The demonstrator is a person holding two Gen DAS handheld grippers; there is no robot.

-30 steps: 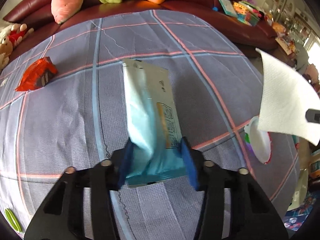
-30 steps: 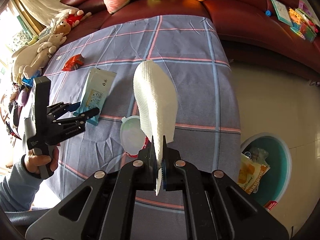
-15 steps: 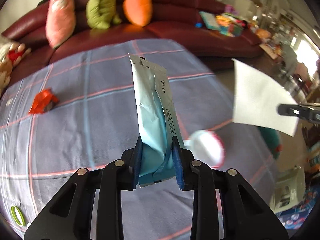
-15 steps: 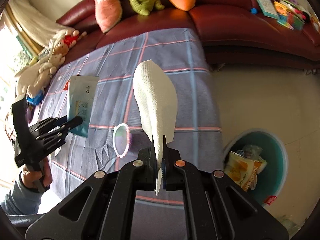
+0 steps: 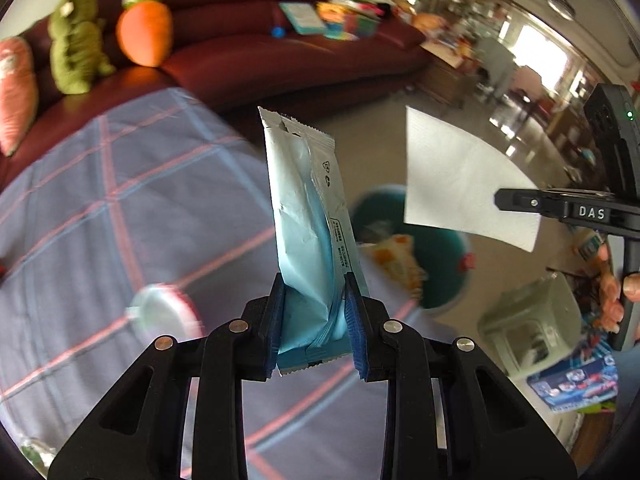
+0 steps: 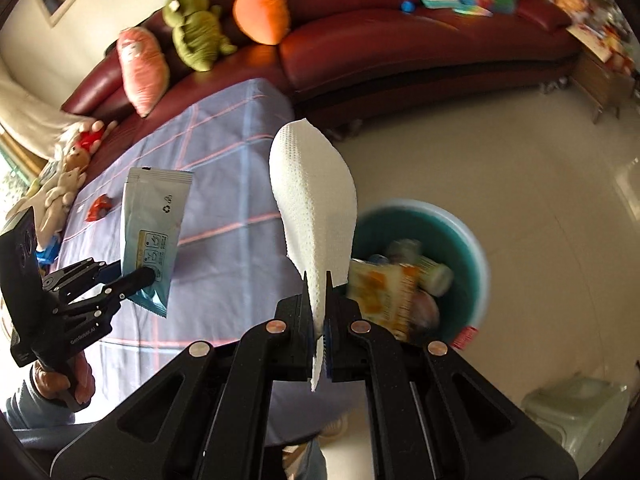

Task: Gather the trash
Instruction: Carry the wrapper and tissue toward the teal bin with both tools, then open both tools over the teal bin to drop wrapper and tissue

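My left gripper [image 5: 314, 320] is shut on a light-blue wipes packet [image 5: 306, 216] that stands up between the blue pads; the same packet [image 6: 154, 232] shows at the left of the right wrist view. My right gripper [image 6: 318, 312] is shut on a white paper towel [image 6: 314, 200], which hangs as a flat sheet [image 5: 456, 184] in the left wrist view. Both are lifted off the table, near its right edge. A teal trash bin [image 6: 464, 248] on the floor holds several wrappers, just right of the towel.
A checked purple cloth covers the table [image 6: 224, 208]. On it lie a red wrapper [image 6: 100, 208] and a round white lid [image 5: 160, 312]. A dark red sofa [image 6: 400, 40] with plush toys runs behind. A pale box [image 6: 576, 420] stands on the floor near the bin.
Both grippers have swung right, off the table's middle toward the floor bin, carrying the packet and the towel. The left pads have pressed tighter on the packet.
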